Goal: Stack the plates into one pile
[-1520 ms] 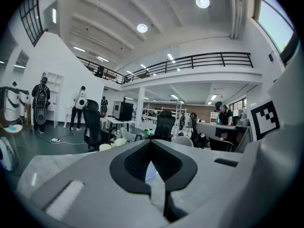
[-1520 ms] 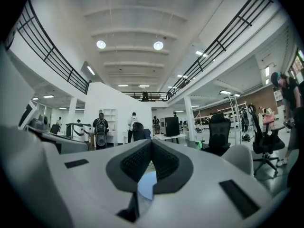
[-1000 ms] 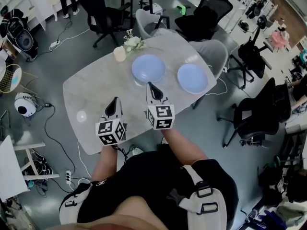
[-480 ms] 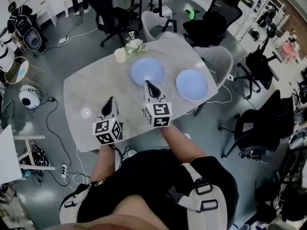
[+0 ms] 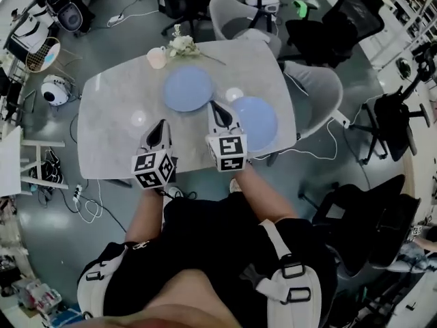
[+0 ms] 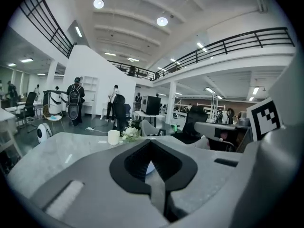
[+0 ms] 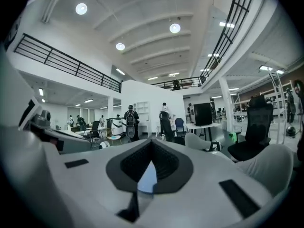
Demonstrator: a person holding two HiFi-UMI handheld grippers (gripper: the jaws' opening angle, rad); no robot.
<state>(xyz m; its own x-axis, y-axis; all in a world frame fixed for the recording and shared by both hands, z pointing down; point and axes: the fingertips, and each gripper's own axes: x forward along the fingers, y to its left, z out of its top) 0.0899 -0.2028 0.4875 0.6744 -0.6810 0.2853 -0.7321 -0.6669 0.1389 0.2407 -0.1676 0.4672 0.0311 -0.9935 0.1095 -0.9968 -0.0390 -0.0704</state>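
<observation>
Two pale blue plates lie apart on the grey marble table (image 5: 109, 115): one (image 5: 188, 89) at the middle back, the other (image 5: 256, 121) near the right edge. My right gripper (image 5: 213, 105) hovers shut and empty between them, its tip by the right plate's left rim. My left gripper (image 5: 162, 123) is shut on nothing too, over bare table left of and nearer than the back plate. In the left gripper view the jaws (image 6: 151, 158) meet over the tabletop. In the right gripper view the jaws (image 7: 151, 164) meet, with a sliver of blue plate (image 7: 148, 179) below them.
A cream cup (image 5: 156, 58) and a small bunch of white flowers (image 5: 181, 45) stand at the table's far edge. Grey chairs (image 5: 235, 16) (image 5: 321, 87) flank the far and right sides, with a black office chair (image 5: 345, 19) beyond. Cables lie on the floor at left.
The head view has swung, so the table sits higher and further left. My right gripper has drifted from under the back plate toward the right plate. Both plates lie where they were.
</observation>
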